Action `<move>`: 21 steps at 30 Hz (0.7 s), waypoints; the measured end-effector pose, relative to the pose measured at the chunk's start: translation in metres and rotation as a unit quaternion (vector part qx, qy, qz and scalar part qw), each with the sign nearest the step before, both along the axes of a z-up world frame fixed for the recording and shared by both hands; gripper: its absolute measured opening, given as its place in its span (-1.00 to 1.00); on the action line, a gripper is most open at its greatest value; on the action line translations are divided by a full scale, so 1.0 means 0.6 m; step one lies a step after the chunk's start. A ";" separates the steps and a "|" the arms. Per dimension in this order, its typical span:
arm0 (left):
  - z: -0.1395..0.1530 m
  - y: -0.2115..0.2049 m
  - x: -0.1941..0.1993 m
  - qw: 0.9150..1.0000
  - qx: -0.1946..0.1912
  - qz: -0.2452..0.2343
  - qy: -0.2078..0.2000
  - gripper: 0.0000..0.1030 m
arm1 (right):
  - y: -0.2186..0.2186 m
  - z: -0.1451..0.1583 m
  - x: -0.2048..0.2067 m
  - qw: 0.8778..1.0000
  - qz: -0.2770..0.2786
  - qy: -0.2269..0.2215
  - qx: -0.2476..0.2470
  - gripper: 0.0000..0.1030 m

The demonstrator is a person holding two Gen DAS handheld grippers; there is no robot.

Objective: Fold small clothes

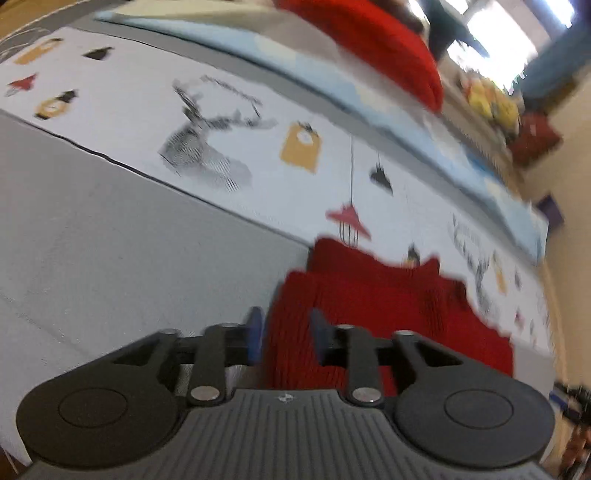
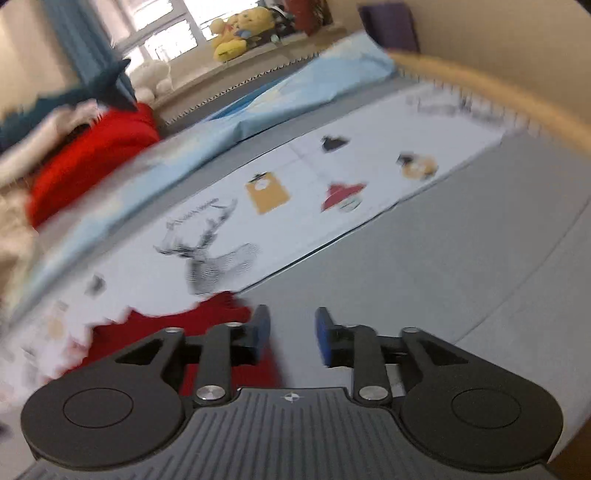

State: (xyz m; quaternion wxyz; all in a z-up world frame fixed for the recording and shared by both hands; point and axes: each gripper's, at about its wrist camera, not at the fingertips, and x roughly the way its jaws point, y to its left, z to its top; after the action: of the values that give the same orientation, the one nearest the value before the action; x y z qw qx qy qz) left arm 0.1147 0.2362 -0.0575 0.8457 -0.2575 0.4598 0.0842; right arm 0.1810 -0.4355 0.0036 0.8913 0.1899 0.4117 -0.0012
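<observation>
On the bed, the left hand-held gripper (image 1: 286, 334) hangs low over a folded red knit garment (image 1: 388, 317), its blue pads parted with the near edge of the knit showing in the gap; whether the pads touch the cloth I cannot tell through the blur. The garment lies where the plain grey sheet (image 1: 110, 258) meets a white printed strip with a stag drawing (image 1: 203, 144) and little yellow tags. Further back a pale blue folded cover (image 1: 295, 74) runs along the bed, with a second red knit piece (image 1: 388, 48) heaped on it. To the right, the right hand-held gripper (image 2: 291, 332) has its jaws apart and holds nothing, poised above grey sheet just beside the garment's edge. A yellow plush toy (image 2: 240, 31) sits on the windowsill beyond.
</observation>
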 end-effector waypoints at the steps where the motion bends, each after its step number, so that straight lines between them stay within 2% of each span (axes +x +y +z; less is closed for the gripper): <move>1: -0.014 -0.007 0.006 1.000 0.009 -0.013 0.014 -0.21 | 0.002 -0.012 0.003 1.000 0.008 0.011 0.014 -0.09; 4: -0.061 -0.014 0.016 0.997 -0.012 -0.032 0.075 -0.19 | 0.018 -0.063 0.008 0.998 0.037 0.056 0.007 -0.07; 5: -0.070 -0.017 0.022 0.996 -0.021 -0.034 0.077 -0.16 | 0.022 -0.082 0.010 0.996 0.042 0.079 0.005 -0.06; 6: -0.073 -0.020 0.025 0.996 -0.023 -0.039 0.076 -0.05 | 0.028 -0.101 0.020 0.992 0.040 0.120 0.009 -0.04; 7: -0.073 -0.023 0.025 0.996 -0.023 -0.043 0.075 0.07 | 0.028 -0.112 0.023 0.990 0.038 0.129 0.029 -0.05; 9: -0.079 -0.030 0.029 0.995 -0.023 -0.049 0.081 0.14 | 0.036 -0.126 0.031 0.987 0.048 0.138 0.059 -0.06; 14: -0.096 -0.042 0.041 0.994 -0.024 -0.036 0.095 0.14 | 0.070 -0.151 0.046 0.984 0.077 0.157 0.028 -0.07; 15: -0.097 -0.041 0.042 0.995 -0.029 -0.033 0.093 0.14 | 0.073 -0.150 0.048 0.985 0.078 0.152 0.024 -0.11; 17: -0.096 -0.037 0.047 0.995 -0.039 -0.031 0.085 0.12 | 0.080 -0.139 0.047 0.989 0.078 0.128 0.010 -0.49; 18: -0.097 -0.036 0.049 0.995 -0.040 -0.031 0.082 0.05 | 0.081 -0.134 0.048 0.990 0.078 0.117 0.006 -0.56; 20: -0.093 -0.039 0.052 0.996 -0.031 -0.038 0.073 -0.36 | 0.085 -0.121 0.045 0.992 0.087 0.093 0.006 -0.86; 21: -0.089 -0.041 0.053 0.996 -0.023 -0.042 0.069 -0.71 | 0.084 -0.119 0.043 0.992 0.092 0.087 0.005 -0.86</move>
State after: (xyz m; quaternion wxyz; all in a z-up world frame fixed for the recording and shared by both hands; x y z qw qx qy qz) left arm 0.1465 0.2116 -0.1110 0.8086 -0.2505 0.5295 0.0556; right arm 0.2066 -0.3852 -0.0679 0.8475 0.1551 0.5033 0.0665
